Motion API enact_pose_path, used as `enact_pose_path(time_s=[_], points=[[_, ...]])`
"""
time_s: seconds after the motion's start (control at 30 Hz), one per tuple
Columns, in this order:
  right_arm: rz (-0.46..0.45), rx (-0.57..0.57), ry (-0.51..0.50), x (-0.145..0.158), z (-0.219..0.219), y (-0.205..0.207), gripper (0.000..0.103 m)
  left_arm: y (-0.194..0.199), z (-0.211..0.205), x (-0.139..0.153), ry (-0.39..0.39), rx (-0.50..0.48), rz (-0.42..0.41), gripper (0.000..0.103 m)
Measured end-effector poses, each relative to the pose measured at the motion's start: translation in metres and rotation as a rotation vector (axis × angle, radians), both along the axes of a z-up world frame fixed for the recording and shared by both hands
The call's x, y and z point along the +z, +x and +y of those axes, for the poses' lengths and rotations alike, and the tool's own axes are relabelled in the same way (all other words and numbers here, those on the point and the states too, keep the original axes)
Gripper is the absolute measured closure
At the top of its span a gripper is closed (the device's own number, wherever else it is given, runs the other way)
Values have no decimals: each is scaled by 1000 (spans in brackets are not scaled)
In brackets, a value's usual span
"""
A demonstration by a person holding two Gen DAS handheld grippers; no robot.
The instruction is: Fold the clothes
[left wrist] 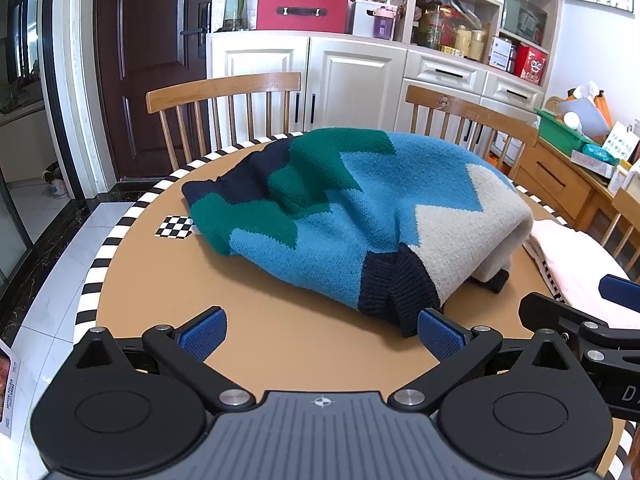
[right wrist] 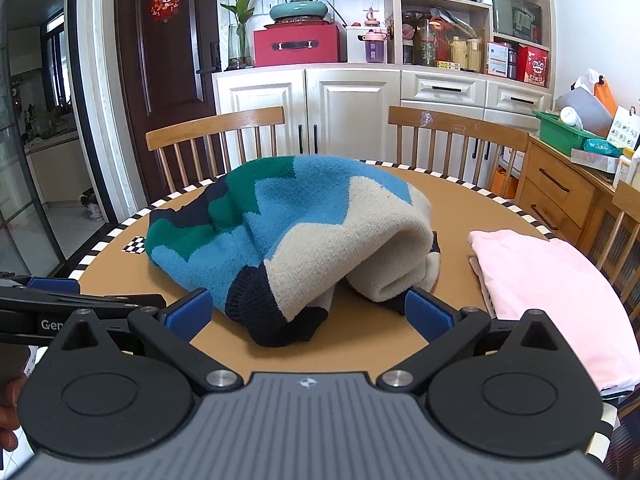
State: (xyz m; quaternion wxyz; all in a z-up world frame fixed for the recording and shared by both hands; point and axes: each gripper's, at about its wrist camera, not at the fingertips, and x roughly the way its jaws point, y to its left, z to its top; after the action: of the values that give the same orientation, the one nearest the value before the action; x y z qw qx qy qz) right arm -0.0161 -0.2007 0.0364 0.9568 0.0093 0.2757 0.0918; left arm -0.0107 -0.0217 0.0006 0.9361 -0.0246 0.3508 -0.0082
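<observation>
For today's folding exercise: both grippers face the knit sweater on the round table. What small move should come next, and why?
Probably ease the right gripper forward to pinch the navy cuff. Both grippers are open and empty, the zigzag sweater lies loosely bunched, and that cuff lies between the right gripper's fingers.

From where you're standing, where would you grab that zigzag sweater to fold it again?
Probably the dark ribbed cuff at the sweater's near edge. It lies loose on the table, nearest both open hand-held grippers, left and right. Come straight in from the near side, low, so one finger slides under the knit.
</observation>
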Motion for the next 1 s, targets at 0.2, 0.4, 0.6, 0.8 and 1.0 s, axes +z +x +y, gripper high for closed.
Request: enact_pose_path(time_s=[0.2,0.4,0.6,0.8,1.0], points=[[-1,17,-18,-1,4,0,0,0,1,-3,-6,6,9,0],[-13,2,-43,-3,6,0,0,1,4,-6,-9,14,16,0],[-14,-53,-41,-8,1,5,0,2,8,-12,0,42,4,0],[84,-67,12,-24,-16,22,12,9,9,-26,-45,-8,19,1],[167,-81,18,-40,-30,42,31,36,-24,-44,-8,-144,44,45]])
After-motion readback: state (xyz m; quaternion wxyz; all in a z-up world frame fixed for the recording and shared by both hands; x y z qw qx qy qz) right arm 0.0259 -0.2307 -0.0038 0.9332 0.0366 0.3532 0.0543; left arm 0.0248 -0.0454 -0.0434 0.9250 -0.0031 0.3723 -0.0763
